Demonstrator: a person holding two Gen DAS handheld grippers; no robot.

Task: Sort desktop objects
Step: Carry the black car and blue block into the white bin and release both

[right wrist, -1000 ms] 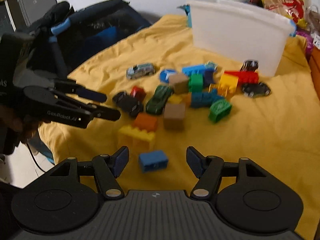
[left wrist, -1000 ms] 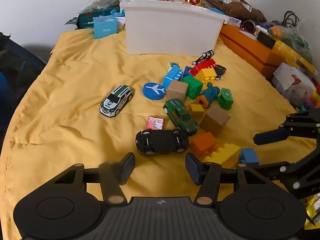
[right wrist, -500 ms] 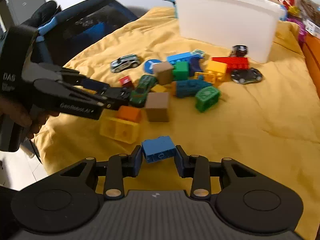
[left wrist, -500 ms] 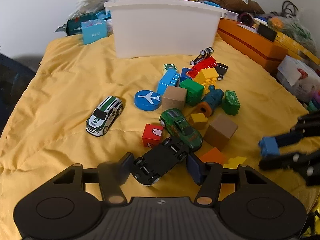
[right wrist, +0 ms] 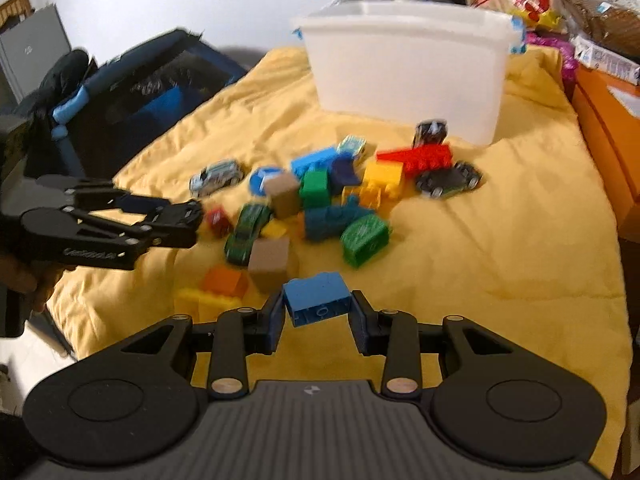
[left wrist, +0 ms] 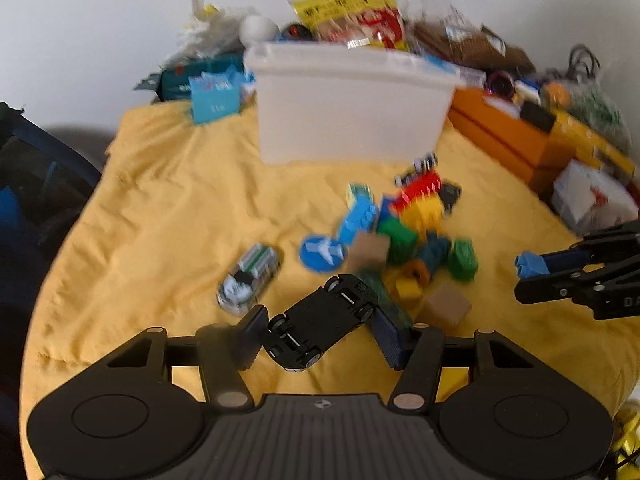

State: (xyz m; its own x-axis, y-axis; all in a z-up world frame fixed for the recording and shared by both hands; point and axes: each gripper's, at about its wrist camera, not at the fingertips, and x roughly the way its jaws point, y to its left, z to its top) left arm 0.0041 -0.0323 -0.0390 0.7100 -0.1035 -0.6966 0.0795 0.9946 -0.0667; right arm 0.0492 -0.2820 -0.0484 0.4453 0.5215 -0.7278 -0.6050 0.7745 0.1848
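Yellow cloth [left wrist: 168, 216] spread wide over the surface, wrinkled, blurred in both views. Far side: white plastic bin [left wrist: 348, 108], upright, ringed by bags and boxes behind. Orange boxes [left wrist: 504, 136] along the right edge. In front of the bin, near the cloth's middle, jumbled pile of toy blocks [right wrist: 320, 192] and small cars, many touching. Apart from the pile on its left, white-and-green toy car [left wrist: 250, 278] beside a round blue disc [left wrist: 322, 252] with a white plane.

Left gripper [left wrist: 320, 330]: fingers set fairly wide, clamped on a black toy car [left wrist: 322, 326], flipped underside up, tilted, lifted off the cloth.

Right gripper [right wrist: 318, 318]: fingers drawn narrow, pinching a blue block [right wrist: 318, 298] at both ends, raised clear of the cloth, just in front of a brown cube [right wrist: 270, 258].
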